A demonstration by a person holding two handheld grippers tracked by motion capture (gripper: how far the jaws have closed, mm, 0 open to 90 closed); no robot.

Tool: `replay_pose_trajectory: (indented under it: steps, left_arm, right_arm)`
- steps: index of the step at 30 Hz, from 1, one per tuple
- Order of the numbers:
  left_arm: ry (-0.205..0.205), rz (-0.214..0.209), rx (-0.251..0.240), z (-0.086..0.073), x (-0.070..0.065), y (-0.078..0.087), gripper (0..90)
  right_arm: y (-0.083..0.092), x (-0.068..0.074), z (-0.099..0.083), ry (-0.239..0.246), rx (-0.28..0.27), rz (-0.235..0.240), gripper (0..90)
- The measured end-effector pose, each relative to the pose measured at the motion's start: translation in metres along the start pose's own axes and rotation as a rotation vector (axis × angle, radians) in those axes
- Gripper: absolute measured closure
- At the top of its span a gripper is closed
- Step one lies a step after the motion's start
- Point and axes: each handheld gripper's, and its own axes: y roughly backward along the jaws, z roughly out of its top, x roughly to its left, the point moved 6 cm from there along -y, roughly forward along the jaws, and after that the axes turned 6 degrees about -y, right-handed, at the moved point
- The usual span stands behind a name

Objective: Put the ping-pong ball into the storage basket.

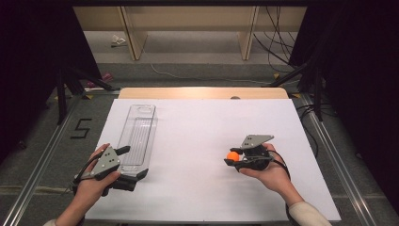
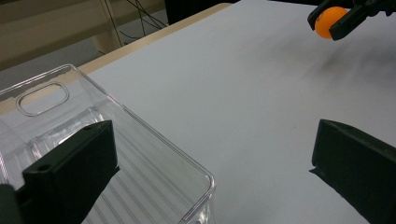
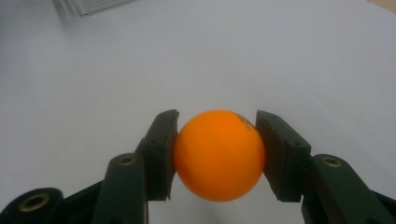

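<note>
Orange ball (image 3: pixel 218 154) sits pinched between the two black jaws of the right gripper (image 3: pixel 217 156); the right gripper view shows both jaws pressing its sides, with a small dark mark near the top of the ball. From the high view I cannot see that mark, but I see where the ball is: above the right part of the white table sheet (image 1: pixel 197 136), held by the right gripper (image 1: pixel 234 156) in the person's right hand (image 1: pixel 268 170). The left gripper (image 1: pixel 133 165), in the left hand (image 1: pixel 91 181), rests at the near end of a long clear plastic tray (image 1: pixel 137 136) on the left side. The left gripper view shows its jaws wide apart, one over the tray (image 2: pixel 154 163), the other over the bare sheet; the ribbed tray looks empty, with a handle slot at the far end.
</note>
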Motion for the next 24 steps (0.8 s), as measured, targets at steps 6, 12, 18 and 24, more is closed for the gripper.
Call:
replay_pose_trajectory:
  steps: [6, 12, 18, 24]
  left_arm:
    - [0.0, 0.0, 0.0, 0.0, 0.0, 0.0, 0.0]
    - [0.002, -0.001, 0.0, 0.0, 0.0, 0.0, 0.0]
    - [0.0, -0.001, -0.001, 0.0, 0.0, 0.0, 0.0]
    - [0.001, -0.004, 0.001, 0.0, -0.001, 0.0, 0.0]
  right_arm:
    - [-0.003, 0.001, 0.004, 0.003, -0.007, 0.003, 51.3]
    - [-0.005, 0.003, 0.007, 0.007, -0.01, 0.008, 51.3]
    - [-0.006, 0.003, 0.009, 0.011, -0.016, 0.006, 51.3]
    - [-0.007, 0.004, 0.011, 0.014, -0.023, 0.005, 51.3]
